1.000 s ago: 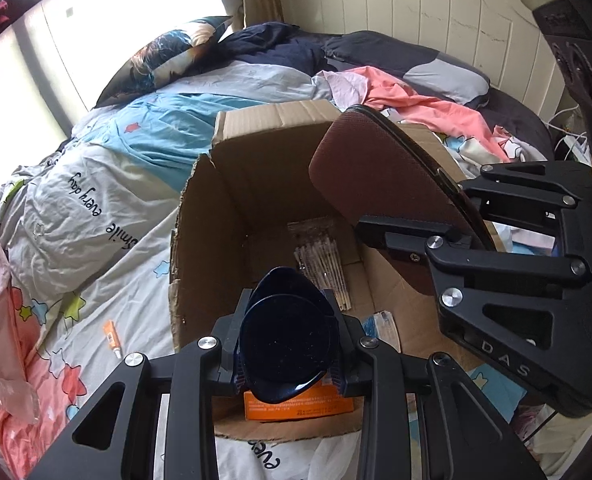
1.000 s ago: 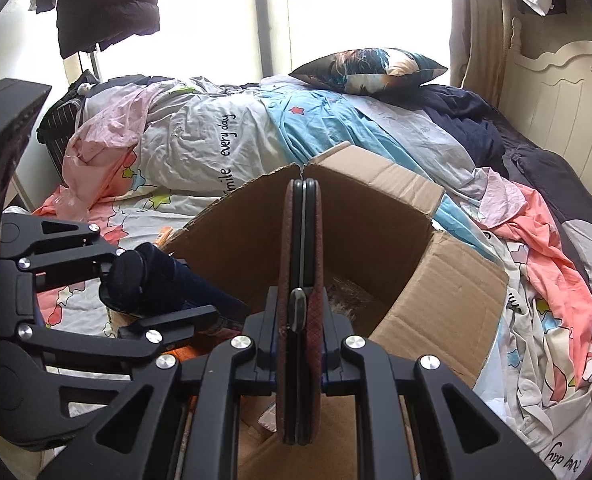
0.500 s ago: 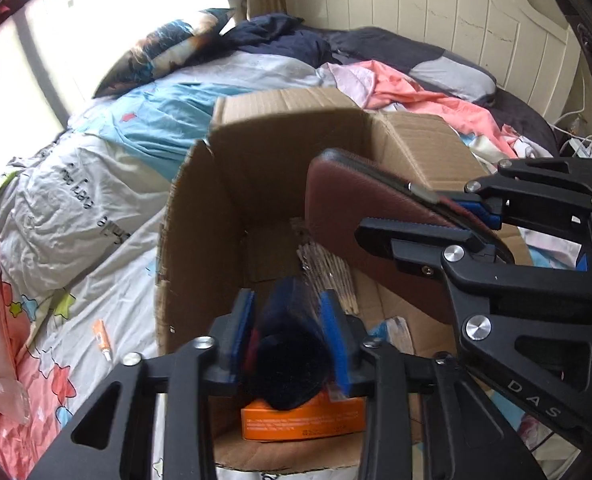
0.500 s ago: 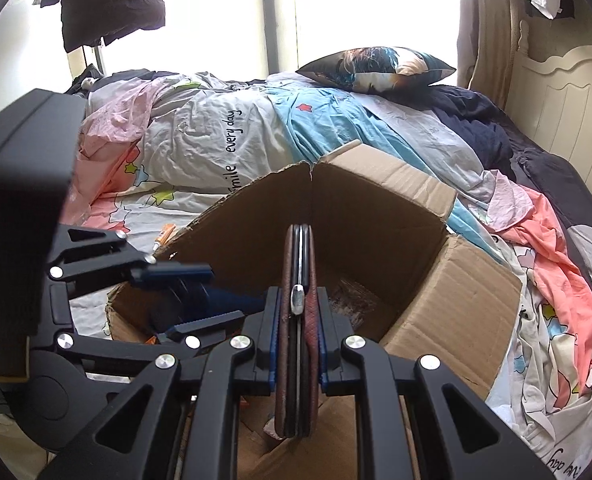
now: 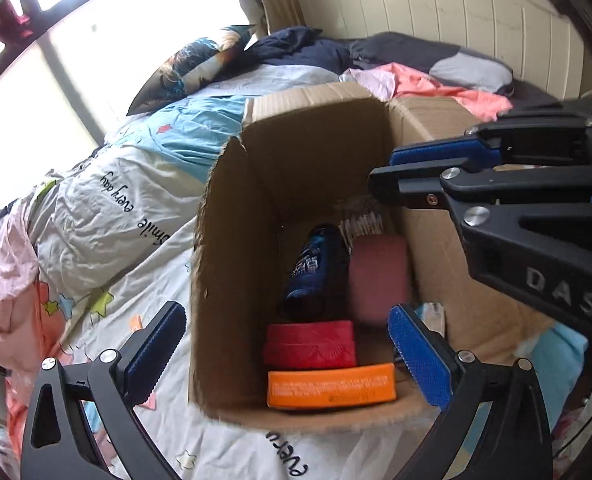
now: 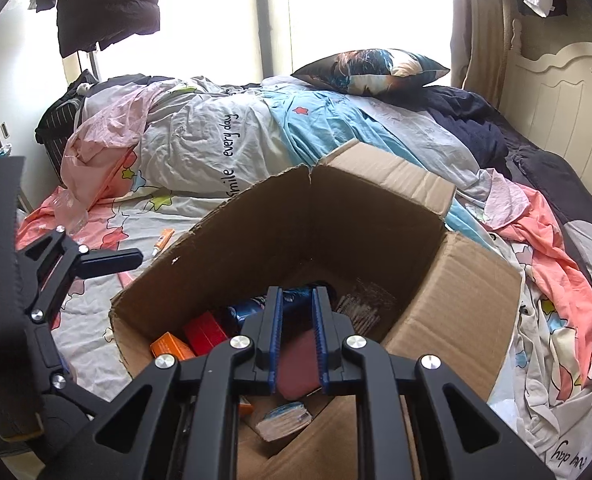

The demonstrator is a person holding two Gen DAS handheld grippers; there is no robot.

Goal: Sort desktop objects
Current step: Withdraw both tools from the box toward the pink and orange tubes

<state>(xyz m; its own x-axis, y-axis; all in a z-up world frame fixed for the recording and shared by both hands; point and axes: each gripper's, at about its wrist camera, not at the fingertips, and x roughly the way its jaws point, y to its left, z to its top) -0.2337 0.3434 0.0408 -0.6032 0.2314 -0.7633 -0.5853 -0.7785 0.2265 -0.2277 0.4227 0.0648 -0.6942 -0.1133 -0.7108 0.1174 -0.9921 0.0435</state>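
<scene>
Open cardboard box (image 5: 231,264) resting on the bed (image 5: 95,208), among rumpled printed bedding; flaps upright. Left gripper (image 5: 283,344) poised over the box's near edge; its jaws have just been opening and now stand spread to their widest, blue pads (image 5: 420,360) straddling the near wall, nothing between them. Right gripper (image 6: 298,336) above the box's right side; its jaws have just been opening by a small amount, leaving a narrow gap; nothing is gripped. Dark blue bottle (image 5: 316,268) lying on the box floor, toward the middle. Maroon case (image 5: 378,278) just beside the bottle, on its right in the left wrist view, blurred; seen through the right gripper's gap in the right wrist view. Red box (image 5: 310,344) nearer the near wall; orange box (image 5: 332,390) against the near wall, touching the red box. Clear packet of thin sticks (image 5: 362,220) at the far end of the box floor. Small tube (image 6: 163,240) on the bedding outside the box's left wall.
</scene>
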